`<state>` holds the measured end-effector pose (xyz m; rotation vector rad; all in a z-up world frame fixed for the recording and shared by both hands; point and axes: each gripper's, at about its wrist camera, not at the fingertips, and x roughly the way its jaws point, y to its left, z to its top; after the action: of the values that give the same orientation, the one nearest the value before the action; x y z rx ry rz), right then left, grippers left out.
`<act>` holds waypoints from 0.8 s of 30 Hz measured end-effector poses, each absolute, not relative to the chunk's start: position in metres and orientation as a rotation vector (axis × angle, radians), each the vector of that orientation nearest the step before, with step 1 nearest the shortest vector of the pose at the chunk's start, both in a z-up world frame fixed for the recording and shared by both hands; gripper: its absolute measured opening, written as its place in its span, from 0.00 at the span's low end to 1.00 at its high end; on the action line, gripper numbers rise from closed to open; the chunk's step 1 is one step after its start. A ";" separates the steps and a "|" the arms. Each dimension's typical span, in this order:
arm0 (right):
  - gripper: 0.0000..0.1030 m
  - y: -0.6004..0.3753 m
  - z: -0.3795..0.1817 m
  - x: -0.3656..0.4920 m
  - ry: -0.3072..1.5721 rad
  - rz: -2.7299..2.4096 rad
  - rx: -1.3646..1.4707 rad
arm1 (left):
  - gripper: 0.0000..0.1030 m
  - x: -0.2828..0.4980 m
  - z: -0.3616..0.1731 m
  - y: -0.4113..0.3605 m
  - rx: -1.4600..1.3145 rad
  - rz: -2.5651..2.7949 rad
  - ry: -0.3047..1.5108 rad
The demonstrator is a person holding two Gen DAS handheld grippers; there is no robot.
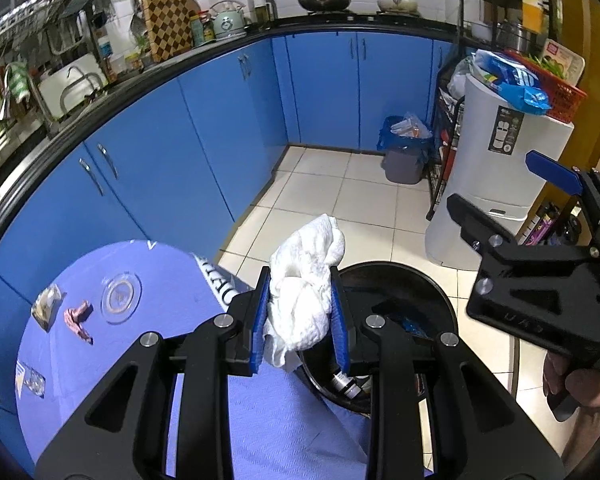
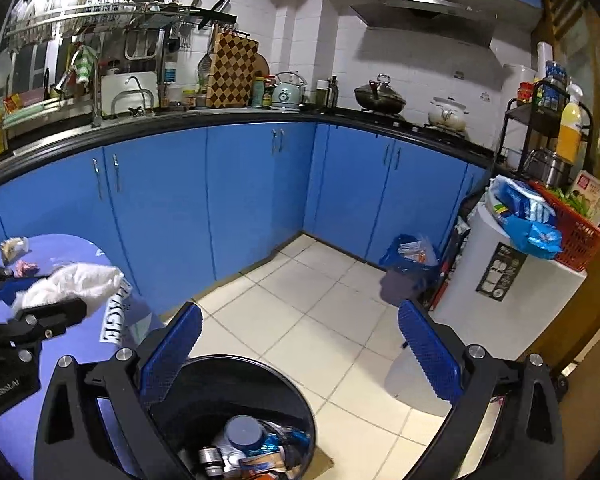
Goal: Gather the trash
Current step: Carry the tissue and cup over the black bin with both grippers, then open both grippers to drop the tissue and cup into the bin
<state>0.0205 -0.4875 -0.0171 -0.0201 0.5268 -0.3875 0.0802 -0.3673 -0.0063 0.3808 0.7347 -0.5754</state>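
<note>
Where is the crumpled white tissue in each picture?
Left wrist view: the crumpled white tissue sits near the middle, pinched between the blue pads of the left gripper, at the edge of the black bin.
Right wrist view: the same tissue is at the far left, above the purple table.
Shared landmark: the black bin with trash inside shows in both.

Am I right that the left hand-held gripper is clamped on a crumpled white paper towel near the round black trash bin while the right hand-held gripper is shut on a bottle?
Not quite. The left hand-held gripper does clamp the crumpled white paper towel near the round black trash bin, but the right wrist view shows the right hand-held gripper open and empty.
</note>
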 end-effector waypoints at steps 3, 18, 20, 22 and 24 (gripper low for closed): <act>0.93 -0.492 -0.017 0.018 0.524 -0.397 -0.015 | 0.28 0.079 -0.001 -0.374 0.385 -0.585 0.712; 0.93 -0.520 -0.025 0.013 0.537 -0.440 0.043 | 0.94 0.089 0.001 -0.393 0.381 -0.552 0.676; 0.93 -0.522 -0.027 0.013 0.541 -0.437 0.048 | 0.96 0.090 0.001 -0.394 0.396 -0.551 0.670; 0.93 -0.523 -0.028 0.014 0.545 -0.427 0.061 | 0.96 0.093 -0.003 -0.394 0.426 -0.517 0.674; 0.93 -0.522 -0.028 0.015 0.546 -0.414 0.073 | 0.96 0.097 -0.008 -0.391 0.433 -0.508 0.694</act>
<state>0.0152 -0.5218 -0.0282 0.0729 0.5462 -0.4144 0.0966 -0.3914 -0.0081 0.4326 0.6939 -0.5084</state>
